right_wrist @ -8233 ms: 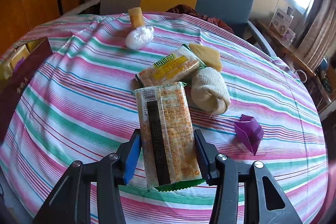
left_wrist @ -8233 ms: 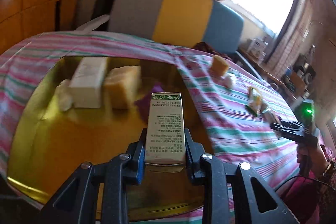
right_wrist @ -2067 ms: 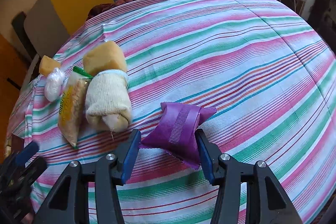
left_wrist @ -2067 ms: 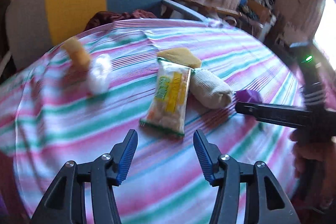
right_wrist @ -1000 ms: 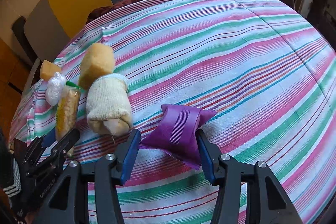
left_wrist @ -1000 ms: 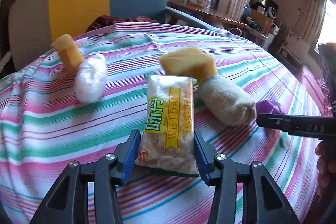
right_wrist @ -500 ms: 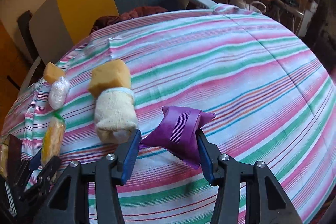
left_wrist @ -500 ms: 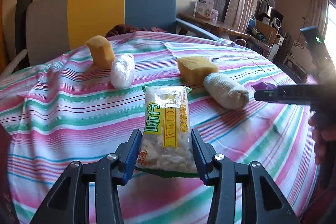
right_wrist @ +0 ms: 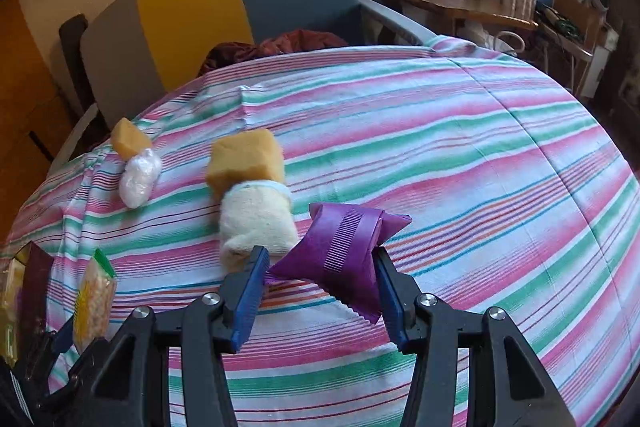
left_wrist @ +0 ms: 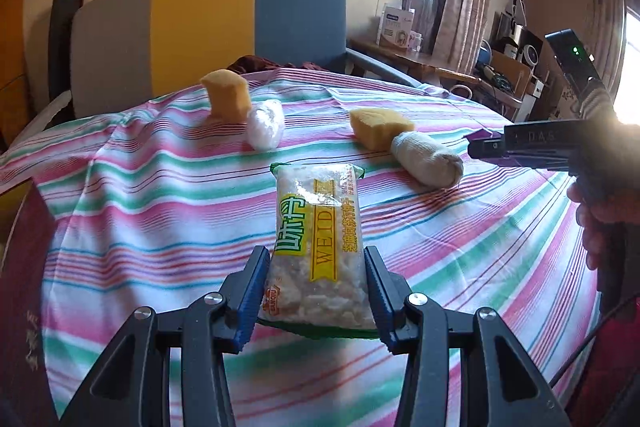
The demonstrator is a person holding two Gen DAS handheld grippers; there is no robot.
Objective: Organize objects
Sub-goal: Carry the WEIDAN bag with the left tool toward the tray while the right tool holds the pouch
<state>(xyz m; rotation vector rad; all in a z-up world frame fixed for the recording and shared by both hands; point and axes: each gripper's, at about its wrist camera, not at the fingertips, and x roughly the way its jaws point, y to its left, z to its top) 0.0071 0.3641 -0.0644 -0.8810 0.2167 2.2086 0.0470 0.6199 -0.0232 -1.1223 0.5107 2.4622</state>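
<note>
Both grippers loaded, four things left on the striped cloth

The left gripper (left_wrist: 316,291) has its jaws clamped on the yellow snack packet (left_wrist: 316,247), lifted clear of the striped tablecloth (left_wrist: 140,211); the right gripper (right_wrist: 318,291) pinches the purple pouch (right_wrist: 340,247) by its sides, just beside the rolled white sock (right_wrist: 258,219). Taking that sock as the landmark: a yellow sponge (right_wrist: 246,157) touches its far end; farther off to the left lie a white wrapped ball (right_wrist: 140,177) and a smaller sponge piece (right_wrist: 126,139), touching each other; at the cloth's left edge a dark red box (right_wrist: 34,279) shows, probably the destination. By my reading the job is partway done; both held items await placing, and four pieces remain uncollected.
</note>
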